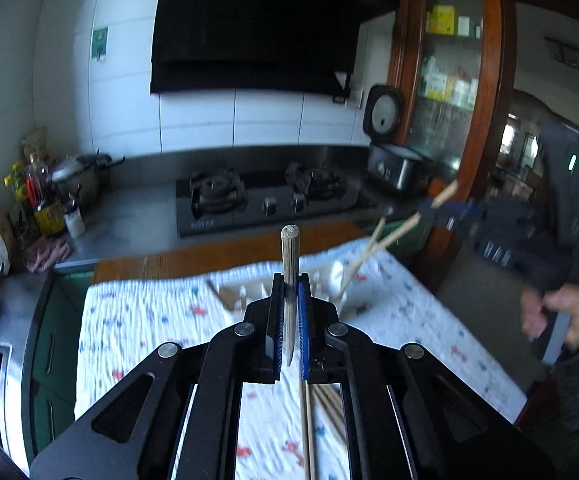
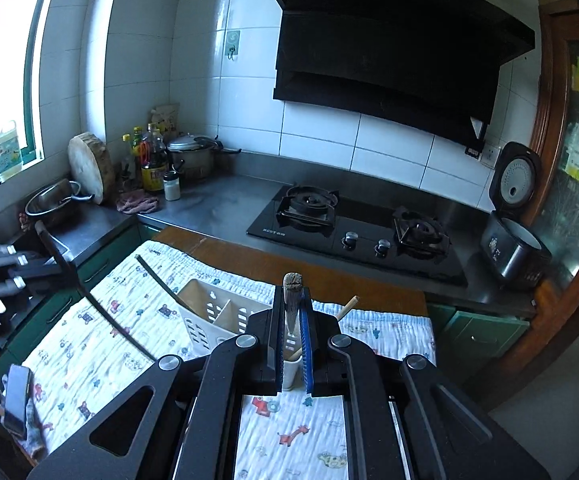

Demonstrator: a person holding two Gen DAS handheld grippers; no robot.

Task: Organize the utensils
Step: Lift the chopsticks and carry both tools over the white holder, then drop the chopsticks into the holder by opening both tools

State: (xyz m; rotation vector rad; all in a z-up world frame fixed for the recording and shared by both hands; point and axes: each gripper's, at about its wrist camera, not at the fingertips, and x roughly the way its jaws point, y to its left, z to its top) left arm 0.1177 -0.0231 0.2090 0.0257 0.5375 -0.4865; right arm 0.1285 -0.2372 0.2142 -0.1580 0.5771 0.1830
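Chopsticks (image 1: 290, 276) are light, stiff and slick; each gripper (image 1: 290, 296) clamps one mid-shaft, blunt end forward. Ahead of the right gripper (image 2: 292, 316) sits the white holder (image 2: 209, 312); a firm mid-shaft hold should stop pivoting.

The white utensil caddy (image 2: 209, 316) stands in the way on the printed cloth (image 2: 101, 344).

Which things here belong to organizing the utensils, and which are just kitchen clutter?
Job: left gripper clamping a chopstick; right gripper clamping another chopstick; white utensil caddy; loose chopsticks.
Clutter: gas stove, rice cooker, phone.
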